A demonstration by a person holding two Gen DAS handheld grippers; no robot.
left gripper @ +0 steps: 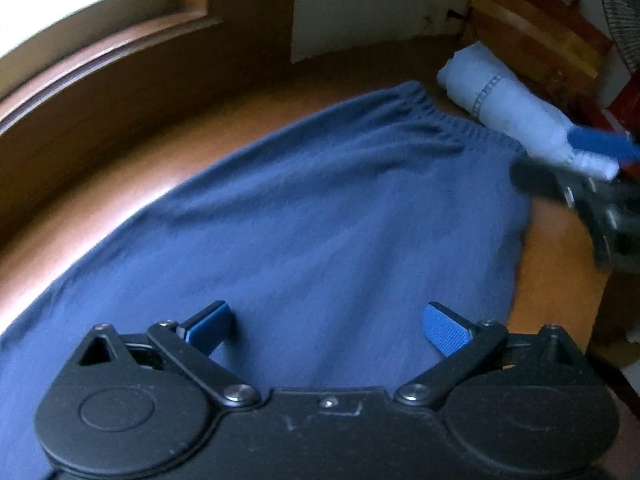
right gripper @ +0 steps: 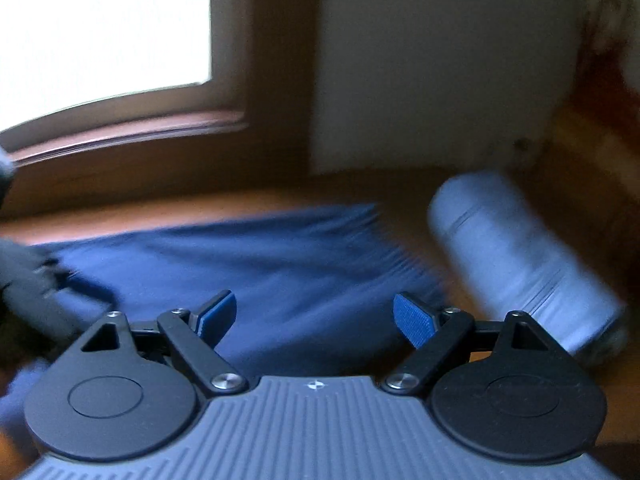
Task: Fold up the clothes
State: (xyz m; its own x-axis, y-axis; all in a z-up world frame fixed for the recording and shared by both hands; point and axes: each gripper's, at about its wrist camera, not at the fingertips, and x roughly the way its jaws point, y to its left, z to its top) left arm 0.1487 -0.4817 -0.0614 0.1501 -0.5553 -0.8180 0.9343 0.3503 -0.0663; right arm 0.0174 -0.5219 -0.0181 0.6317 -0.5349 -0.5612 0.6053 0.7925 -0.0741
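Shorts [left gripper: 320, 208] lie flat on the counter [left gripper: 120, 184], mid-frame. Both your grippers' fingers are spread, holding nothing. Grab one layer only and the fold skews; the roll [left gripper: 512, 120] upper right could get bumped.

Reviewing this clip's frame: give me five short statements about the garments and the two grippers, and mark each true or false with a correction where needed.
1. The dark blue garment lies spread on the wooden table. True.
2. The left gripper is clamped on the garment's hem. False: its jaws stand wide apart with nothing between them.
3. A rolled pale blue cloth lies beside the garment's gathered waistband. True.
4. The right gripper holds the pale blue roll. False: it is open and empty, and the roll lies off to its right.
5. The pale blue cloth is spread flat on top of the dark garment. False: it is rolled up and lies on the table at the garment's edge.
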